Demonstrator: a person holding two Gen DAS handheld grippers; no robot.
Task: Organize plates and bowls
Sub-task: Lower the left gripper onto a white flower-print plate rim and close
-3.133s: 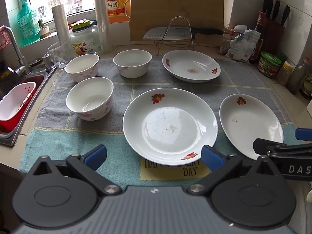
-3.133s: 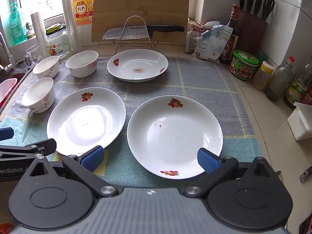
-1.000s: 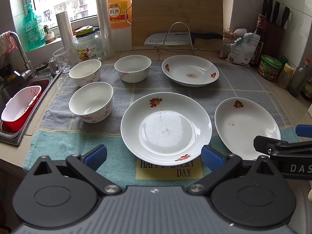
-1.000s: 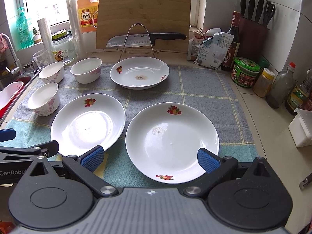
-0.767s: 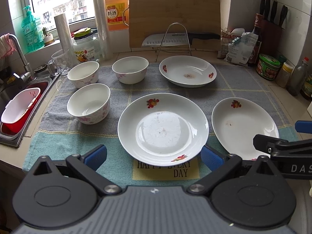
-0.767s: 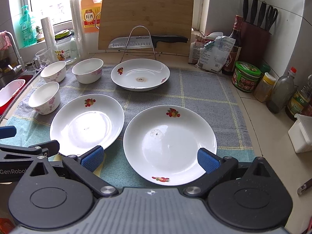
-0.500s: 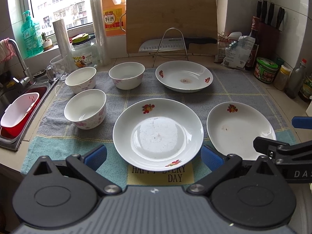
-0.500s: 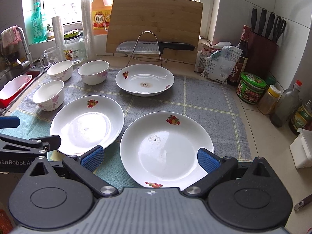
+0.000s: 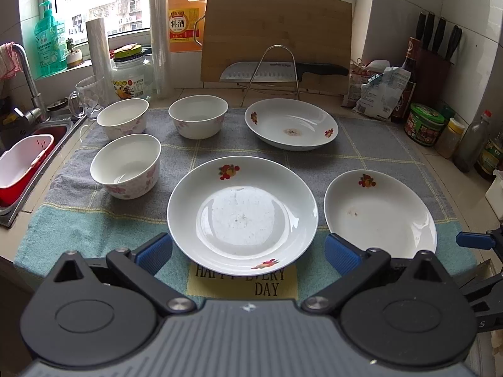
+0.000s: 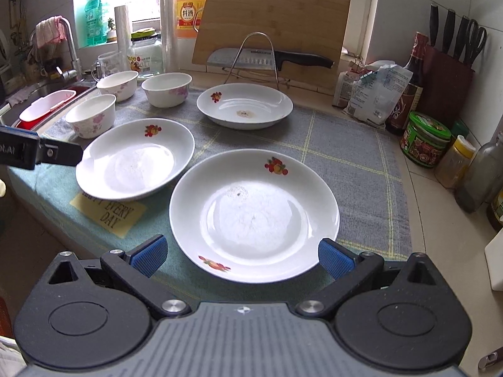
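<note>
Nothing was gathered yet: both claws, left (image 9: 248, 249) and right (image 10: 240, 253), hung spread wide and empty, each with a plate (image 9: 242, 215) at 12 o'clock on the worktop; bowls (image 9: 125, 166) sat at 10 o'clock. Next, I'd judge: pinch a plate rim for stacking

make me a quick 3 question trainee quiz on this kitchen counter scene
1. How many white floral bowls stand on the grey and teal checked towel?
2. True or false: the left claw is shut on the near white fruit-motif plate.
3. Which lies on the wire rack before the bamboo cutting board: A) black-handled knife, B) spoon, C) scissors?

Key: 1) three; 2) false, both the left claw and the right claw are open and hold nothing; 3) A.
</note>
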